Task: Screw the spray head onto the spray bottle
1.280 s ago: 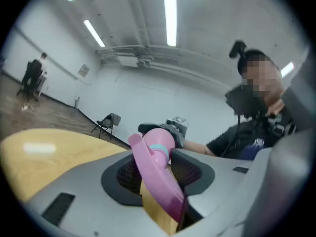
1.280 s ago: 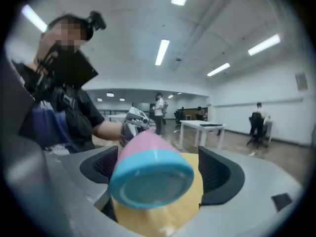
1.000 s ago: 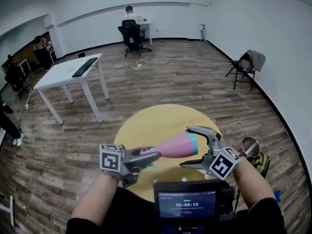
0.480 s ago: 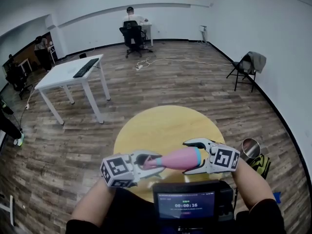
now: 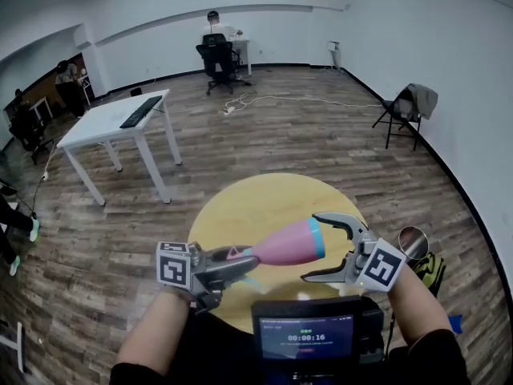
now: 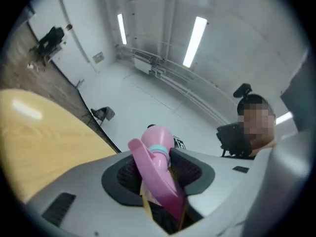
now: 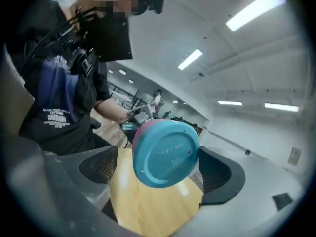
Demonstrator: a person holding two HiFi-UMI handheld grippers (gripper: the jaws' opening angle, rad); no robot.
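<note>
Your left gripper clamps the glossy pink spray head, holding the cone-shaped pink spray bottle level above the round yellow table. Your right gripper (jaws just opening) gapes around its smooth teal base, pads clear.

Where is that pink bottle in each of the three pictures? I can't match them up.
Head view: bottle low centre, lying level over the table's near edge.
Left gripper view: low centre, spray head nearest, bottle behind it.
Right gripper view: centre, its teal base facing the camera.
Shared landmark: the yellow table.
</note>
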